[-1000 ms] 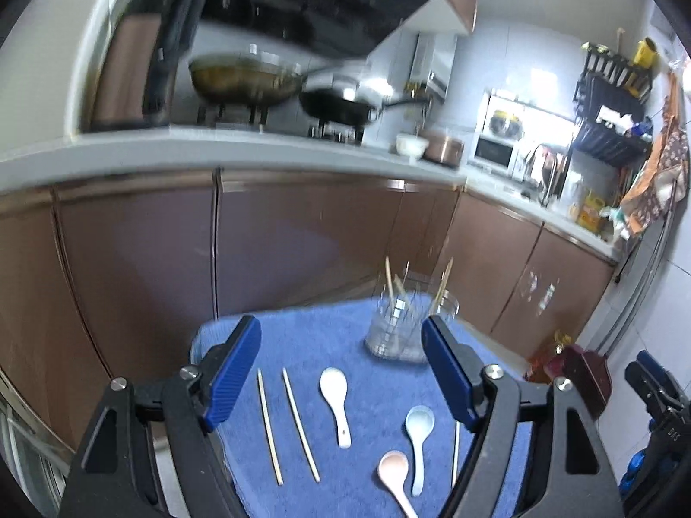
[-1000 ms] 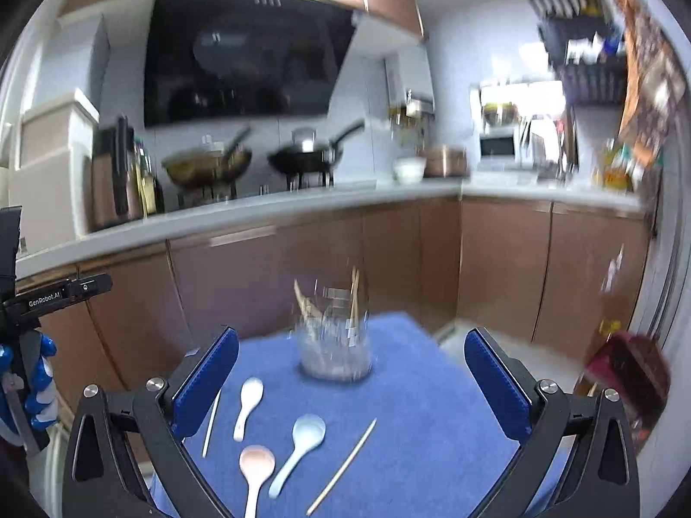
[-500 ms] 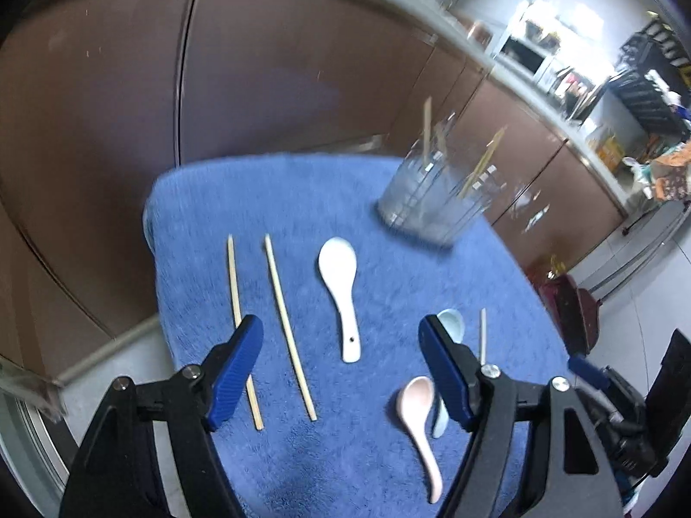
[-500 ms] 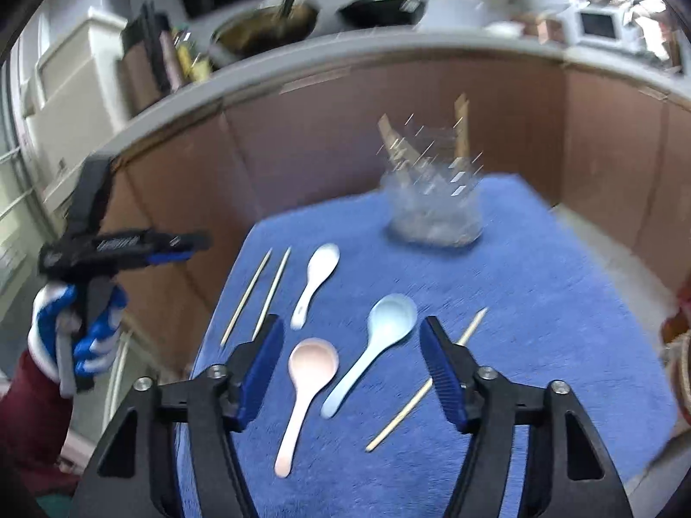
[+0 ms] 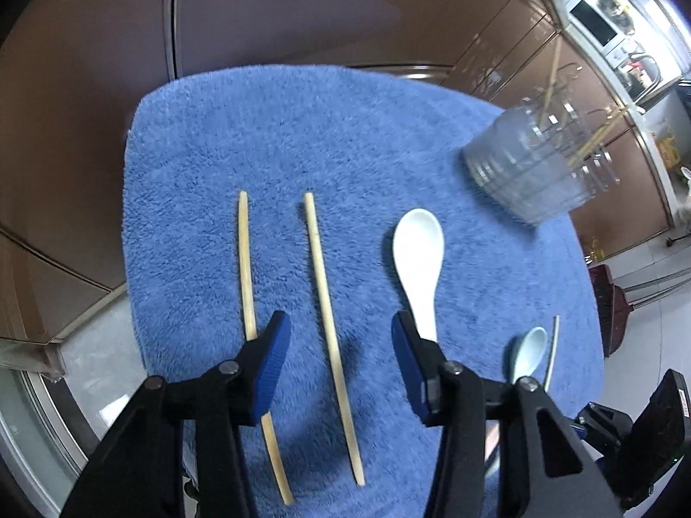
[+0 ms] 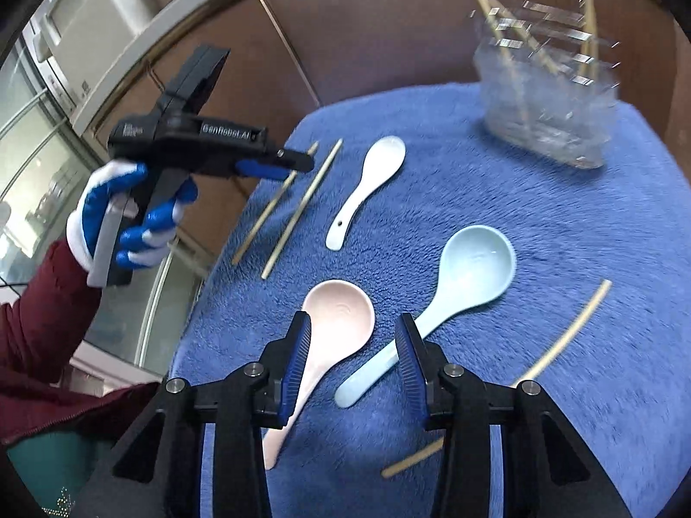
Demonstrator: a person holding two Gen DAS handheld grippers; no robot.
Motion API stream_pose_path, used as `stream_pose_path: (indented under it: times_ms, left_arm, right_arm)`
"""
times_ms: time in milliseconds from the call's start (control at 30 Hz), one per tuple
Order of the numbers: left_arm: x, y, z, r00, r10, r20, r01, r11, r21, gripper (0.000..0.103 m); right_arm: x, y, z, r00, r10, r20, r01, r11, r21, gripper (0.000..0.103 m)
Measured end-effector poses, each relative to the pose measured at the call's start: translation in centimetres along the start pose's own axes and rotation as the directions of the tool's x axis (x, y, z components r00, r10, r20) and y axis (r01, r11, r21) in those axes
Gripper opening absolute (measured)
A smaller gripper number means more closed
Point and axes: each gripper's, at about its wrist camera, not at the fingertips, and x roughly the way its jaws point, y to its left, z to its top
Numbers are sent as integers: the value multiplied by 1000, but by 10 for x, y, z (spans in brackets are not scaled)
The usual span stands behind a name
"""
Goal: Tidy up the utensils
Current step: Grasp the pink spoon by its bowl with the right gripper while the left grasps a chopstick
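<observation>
Utensils lie spread over a blue towel [image 6: 496, 198] that covers a small table: two wooden chopsticks side by side at the left, a white ceramic spoon [image 5: 418, 259] just right of them, then a pink spoon [image 6: 332, 328] and a pale blue spoon [image 6: 458, 293] nearer the camera, and a third chopstick [image 6: 561, 341] lying alone at an angle on the right. At the far right corner of the towel stands a clear ribbed glass jar [image 6: 548, 99] with a few chopsticks leaning inside it (blurred in both views). Seen from the left wrist, the left gripper [image 5: 341, 341] points steeply down at the towel with its blue-padded jaws partly apart, having just been closing; the inner chopstick [image 5: 330, 332] runs between them with a gap on each side, while the outer chopstick [image 5: 248, 276] passes under the left jaw. Seen from the right wrist, the right gripper [image 6: 354, 345] also has its jaws partly apart and just closing, straddling the spot where the pink spoon's bowl narrows to its handle; the pads do not appear to press it. A gloved hand [image 6: 125, 216] in white and blue, with a dark red sleeve [image 6: 39, 328], holds the left tool above the towel's left edge. Brown cabinet doors [image 5: 302, 13] stand behind the table.
</observation>
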Motion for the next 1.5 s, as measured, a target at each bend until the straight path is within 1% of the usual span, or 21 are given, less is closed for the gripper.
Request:
stream_pose_path:
  times_ms: [200, 300, 367, 400, 433, 500, 633, 700, 733, 800, 867, 933, 1067, 1167, 1267, 1333, 1400, 1500]
  left_arm:
    - [21, 2, 13, 998, 29, -52, -29, 1000, -7, 36]
    - [29, 3, 21, 996, 46, -72, -46, 999, -6, 31]
    - [32, 1, 25, 995, 59, -75, -59, 998, 3, 30]
    - [33, 0, 26, 995, 62, -78, -61, 998, 7, 28]
    - [33, -1, 27, 995, 64, -82, -63, 998, 12, 26]
    - [34, -3, 28, 993, 75, -88, -74, 997, 22, 19]
    - [36, -6, 30, 991, 107, -83, -105, 994, 31, 12]
    - [36, -5, 29, 990, 116, -74, -115, 993, 26, 8]
    - [34, -4, 28, 991, 117, -68, -116, 993, 20, 7]
    - [33, -3, 26, 992, 114, -55, -114, 994, 7, 7]
    - [31, -2, 24, 995, 85, -44, -85, 996, -5, 6]
    - [27, -4, 20, 998, 65, -16, -65, 998, -6, 5]
    - [12, -10, 11, 998, 54, 39, -55, 998, 21, 5]
    - [-7, -17, 2, 995, 44, 89, -48, 998, 47, 5]
    - [-25, -23, -7, 991, 19, 135, -27, 998, 59, 5]
    - [-41, -27, -13, 984, -2, 177, -11, 997, 72, 5]
    - [-60, -33, -17, 974, -26, 227, 6, 996, 86, 5]
    - [-93, -44, -19, 946, -72, 315, 40, 993, 109, 5]
  right_arm:
    - [28, -9, 12, 996, 48, -76, -51, 998, -32, 39]
    - [35, -11, 16, 992, 67, -106, -73, 996, -50, 35]
    - [41, -11, 17, 988, 90, -122, -97, 994, -53, 30]
    - [44, -11, 18, 987, 92, -130, -100, 993, -59, 29]
    - [48, -10, 19, 986, 94, -141, -105, 992, -68, 26]
    - [52, -10, 19, 983, 101, -156, -114, 990, -78, 23]
    - [59, -6, 18, 978, 101, -184, -123, 986, -109, 13]
    - [62, -2, 18, 976, 94, -195, -122, 983, -137, 11]
    - [62, -1, 17, 977, 82, -198, -114, 981, -157, 11]
    - [60, 4, 16, 980, 62, -191, -98, 978, -183, 8]
    - [58, 8, 16, 983, 41, -179, -77, 977, -198, 7]
    - [56, 14, 15, 986, 11, -166, -47, 975, -216, 7]
    - [44, 26, 8, 990, -38, -135, 5, 972, -237, 7]
    - [33, 36, 3, 992, -71, -100, 45, 970, -237, 6]
    - [18, 47, -3, 993, -101, -53, 86, 968, -237, 6]
    - [8, 55, -5, 992, -124, -21, 115, 965, -237, 6]
    - [-6, 63, -6, 988, -156, 16, 155, 959, -239, 6]
    - [-31, 73, -2, 974, -206, 91, 222, 946, -235, 6]
